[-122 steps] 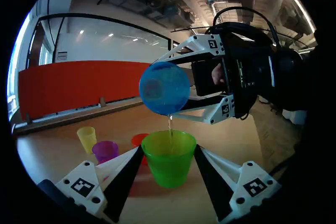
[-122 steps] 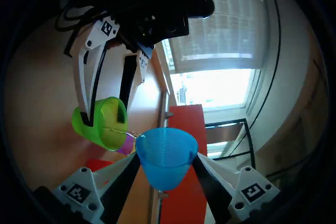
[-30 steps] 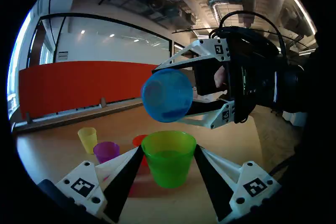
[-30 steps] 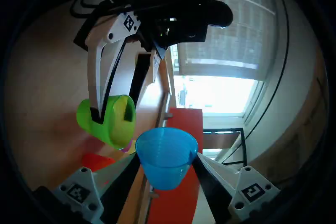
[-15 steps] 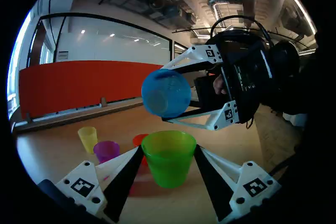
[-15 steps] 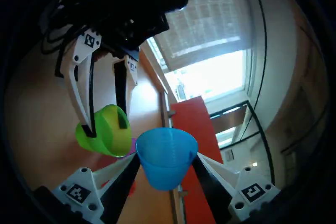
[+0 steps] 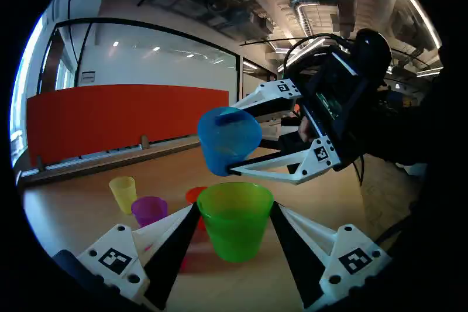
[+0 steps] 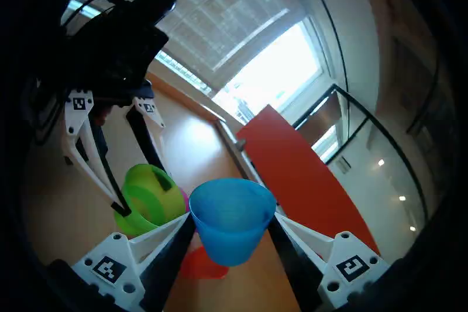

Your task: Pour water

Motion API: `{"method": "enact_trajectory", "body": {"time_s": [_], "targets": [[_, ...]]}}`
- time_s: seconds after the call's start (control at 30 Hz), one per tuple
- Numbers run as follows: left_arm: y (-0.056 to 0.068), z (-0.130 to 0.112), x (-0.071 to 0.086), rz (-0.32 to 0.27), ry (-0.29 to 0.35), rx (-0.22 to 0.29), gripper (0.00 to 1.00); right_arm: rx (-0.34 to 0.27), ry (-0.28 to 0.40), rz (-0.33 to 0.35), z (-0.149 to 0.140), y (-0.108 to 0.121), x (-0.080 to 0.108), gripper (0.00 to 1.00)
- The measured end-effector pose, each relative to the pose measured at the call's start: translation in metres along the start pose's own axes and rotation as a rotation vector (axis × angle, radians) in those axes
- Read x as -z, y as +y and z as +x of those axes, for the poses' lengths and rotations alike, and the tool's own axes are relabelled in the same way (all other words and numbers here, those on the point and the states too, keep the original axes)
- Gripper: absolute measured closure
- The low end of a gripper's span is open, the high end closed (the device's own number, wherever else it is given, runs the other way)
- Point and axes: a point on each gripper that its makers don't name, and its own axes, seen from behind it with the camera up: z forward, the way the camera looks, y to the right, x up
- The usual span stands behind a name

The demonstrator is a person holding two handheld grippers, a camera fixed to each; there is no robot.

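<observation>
Left gripper view looks along my left gripper (image 7: pixel 234 208), and both of its fingers press on the sides of the green cup (image 7: pixel 235 231). The cup stands upright between them, mouth up, above the wooden table (image 7: pixel 76 218). I cannot tell from here how much water is in it.

Just above and behind the green cup hangs the blue cup (image 7: pixel 227 143), clear of the green rim. It is tilted, with its mouth turned up and partly toward my camera. The right gripper (image 7: pixel 226 136) comes in from the right with one white finger over the cup and one under it, so it is clamped on the blue cup. A bit of the hand (image 7: pixel 303 129) holding that gripper shows behind the fingers.

Right gripper view gives me the same grip from the other side. The blue cup (image 8: pixel 231 224) sits pinched between the right gripper's two fingers, its open rim facing the lens. The left gripper (image 8: pixel 146 198) reaches down from the upper left with the green cup (image 8: pixel 143 209) between its fingers, just beside the blue one.

Farther out on the table in the left gripper view stand a red cup (image 7: pixel 193 195) behind the green one, a purple cup (image 7: pixel 147 209) to its left and a yellow cup (image 7: pixel 122 194) beyond that. A long orange wall panel (image 7: pixel 105 116) runs behind the table.
</observation>
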Motion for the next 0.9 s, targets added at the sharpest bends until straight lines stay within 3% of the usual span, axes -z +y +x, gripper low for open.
{"method": "enact_trajectory", "body": {"time_s": [0.3, 0.47, 0.9], "targets": [[-0.001, 0.001, 0.002, 0.004, -0.001, -0.002, 0.13, -0.275, -0.016, 0.033, -0.016, -0.003, -0.001, 0.12], [-0.003, 0.0, 0.003, 0.008, 0.0, -0.001, 0.13, -0.385, -0.004, 0.074, -0.019, -0.007, 0.001, 0.12], [-0.005, 0.002, 0.006, 0.015, 0.0, -0.003, 0.13, -0.476, -0.036, 0.092, -0.031, -0.013, 0.005, 0.12]]}}
